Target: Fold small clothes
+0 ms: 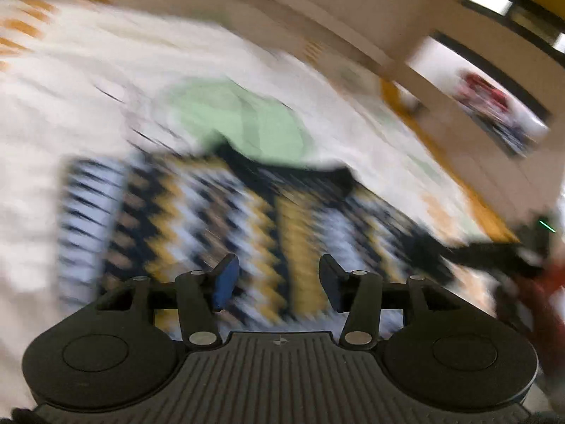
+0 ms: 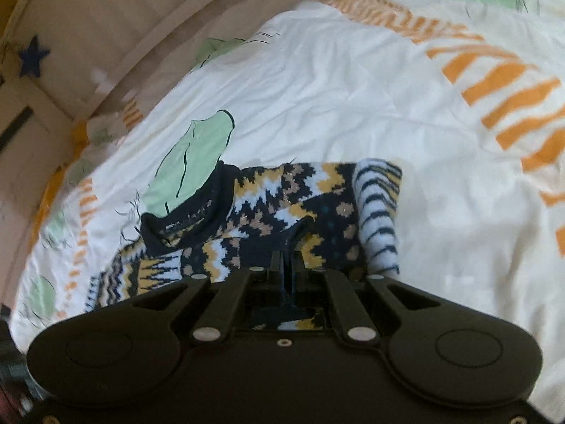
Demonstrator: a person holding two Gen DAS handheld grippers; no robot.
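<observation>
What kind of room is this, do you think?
Probably a bedroom: the patterned sweater lies on a bedsheet printed with green and orange shapes, with a padded beige headboard along its edge.

L tool [image 1: 279, 282] fingers spread wide, nothing between; R tool [image 2: 287, 265] fingers pinched tight on sweater [image 2: 282, 205].

Bare sheet right, wall left

Right of the sweater [image 2: 282, 205] the sheet [image 2: 441, 183] lies bare and flat; to its left the sheet is narrow, bounded by the beige wall [image 2: 99, 35] along the bed's edge.
</observation>
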